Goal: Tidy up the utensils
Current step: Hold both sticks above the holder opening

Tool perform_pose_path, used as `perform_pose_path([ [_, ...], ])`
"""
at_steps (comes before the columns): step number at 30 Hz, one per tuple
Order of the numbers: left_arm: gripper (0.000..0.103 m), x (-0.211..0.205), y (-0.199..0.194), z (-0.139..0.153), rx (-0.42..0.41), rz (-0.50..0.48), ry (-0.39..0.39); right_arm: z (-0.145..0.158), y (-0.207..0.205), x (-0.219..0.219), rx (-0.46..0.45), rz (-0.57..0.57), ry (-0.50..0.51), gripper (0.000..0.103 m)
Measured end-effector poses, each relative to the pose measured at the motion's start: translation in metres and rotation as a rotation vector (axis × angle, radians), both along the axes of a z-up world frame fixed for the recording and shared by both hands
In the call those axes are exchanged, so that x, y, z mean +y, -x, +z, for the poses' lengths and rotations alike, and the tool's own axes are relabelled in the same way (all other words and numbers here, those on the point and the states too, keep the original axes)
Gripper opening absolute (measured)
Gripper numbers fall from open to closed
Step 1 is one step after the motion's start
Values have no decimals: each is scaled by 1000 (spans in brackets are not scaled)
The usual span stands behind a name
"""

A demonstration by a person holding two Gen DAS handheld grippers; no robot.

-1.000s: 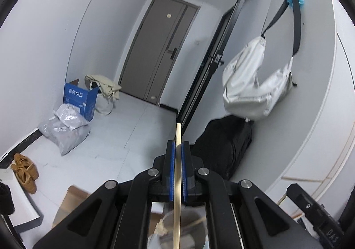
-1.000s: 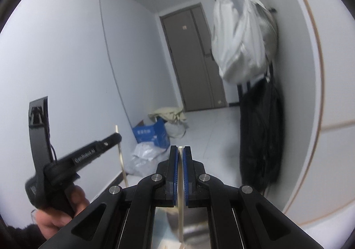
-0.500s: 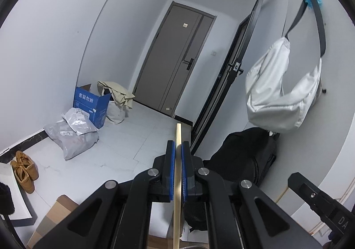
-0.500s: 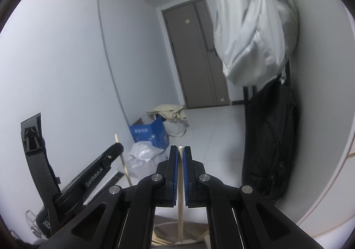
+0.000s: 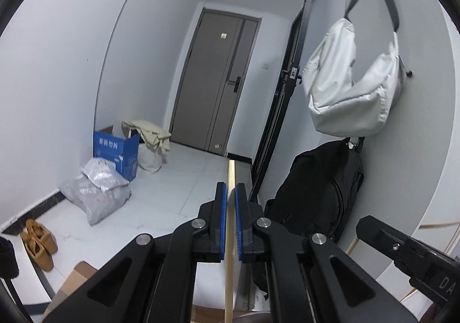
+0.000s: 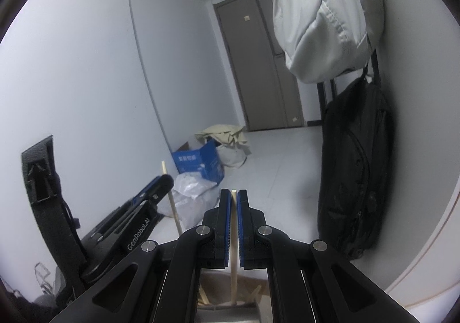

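Observation:
My left gripper (image 5: 229, 193) is shut on a pale wooden chopstick (image 5: 231, 176) that runs upright between its blue pads and pokes out past the tips. My right gripper (image 6: 233, 193) is shut on a second wooden chopstick (image 6: 233, 251), whose lower end reaches down toward a container (image 6: 230, 314) at the bottom edge holding other wooden sticks. The left gripper (image 6: 161, 183) with its chopstick (image 6: 169, 190) also shows in the right wrist view, to the left of my right gripper. The right gripper's body (image 5: 408, 254) shows at the lower right of the left wrist view.
Both views look into a hallway with a grey door (image 5: 218, 87). A white bag (image 5: 350, 93) hangs on the right wall above a black backpack (image 5: 322, 187). A blue box (image 5: 115, 153), plastic bags (image 5: 97, 190) and shoes (image 5: 37, 245) lie on the floor at left.
Both grippers have tilted and shifted, so the room has slid in view. The left gripper has come closer to the right one. Both stay shut on their chopsticks.

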State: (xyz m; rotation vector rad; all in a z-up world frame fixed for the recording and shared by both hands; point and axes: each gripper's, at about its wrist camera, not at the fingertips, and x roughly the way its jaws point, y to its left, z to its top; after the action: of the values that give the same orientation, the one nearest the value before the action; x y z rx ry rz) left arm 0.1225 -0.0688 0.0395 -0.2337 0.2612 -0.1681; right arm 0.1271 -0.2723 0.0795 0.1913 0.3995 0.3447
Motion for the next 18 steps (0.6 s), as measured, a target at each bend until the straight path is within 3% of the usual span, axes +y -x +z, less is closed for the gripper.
perform_pose_path([
  [18, 1, 2, 4, -3, 6, -75, -58, -20, 1, 0, 50, 21, 7, 3],
])
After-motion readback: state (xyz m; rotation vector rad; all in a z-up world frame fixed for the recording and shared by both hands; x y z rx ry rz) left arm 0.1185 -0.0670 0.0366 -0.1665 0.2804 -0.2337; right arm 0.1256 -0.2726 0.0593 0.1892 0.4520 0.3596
